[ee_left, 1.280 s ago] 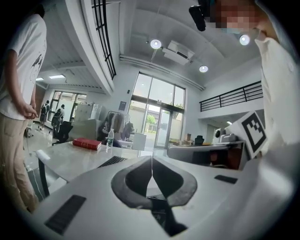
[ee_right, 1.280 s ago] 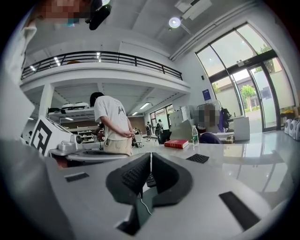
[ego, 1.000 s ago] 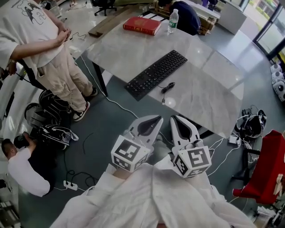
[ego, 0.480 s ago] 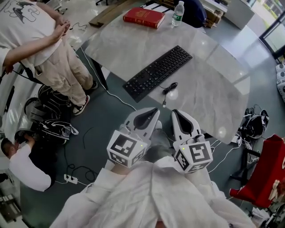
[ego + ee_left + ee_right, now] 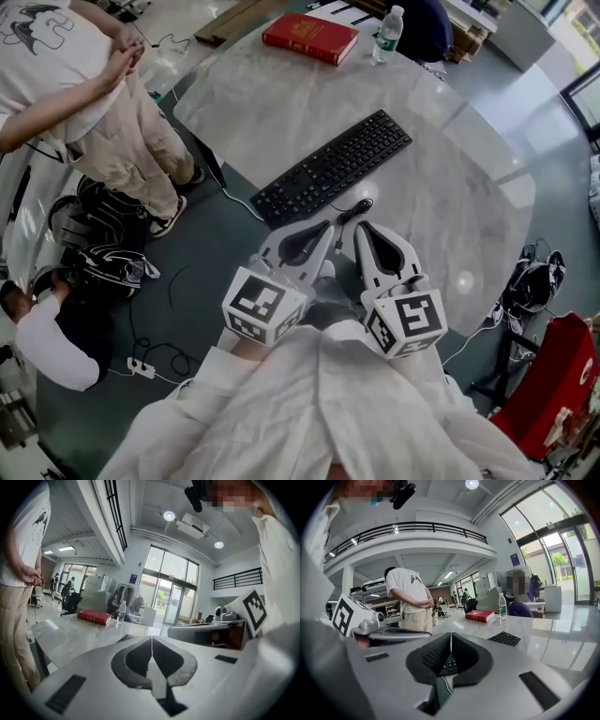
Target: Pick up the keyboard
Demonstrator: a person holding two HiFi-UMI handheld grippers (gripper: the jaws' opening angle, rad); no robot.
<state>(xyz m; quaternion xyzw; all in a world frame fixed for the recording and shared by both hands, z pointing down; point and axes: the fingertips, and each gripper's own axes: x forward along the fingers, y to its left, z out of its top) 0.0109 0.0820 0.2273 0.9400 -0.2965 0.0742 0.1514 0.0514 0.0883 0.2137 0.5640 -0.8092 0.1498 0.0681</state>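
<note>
Lying diagonally on the pale grey marble-look table [image 5: 450, 197], the black full-size keyboard [image 5: 333, 169] sits centre-upper in the head view, its lower-left end near the table's left edge. Its thin black cable [image 5: 354, 209] coils on the tabletop just below its middle. The white left gripper [image 5: 328, 225] and white right gripper [image 5: 362, 227] show side by side just below the keyboard, centre frame, tips aimed at it. Neither touches it. Left gripper view: jaws pressed together, nothing between. Right gripper view: same, jaws together and empty, with keyboard keys seen beyond them. A red hardcover book [image 5: 310, 37] and a clear plastic water bottle [image 5: 387, 36] stand at the table's far end, top of frame, well apart from the keyboard. A standing person in a white T-shirt [image 5: 66, 84] is upper left, and a crouching person in white [image 5: 47, 342] lower left.
</note>
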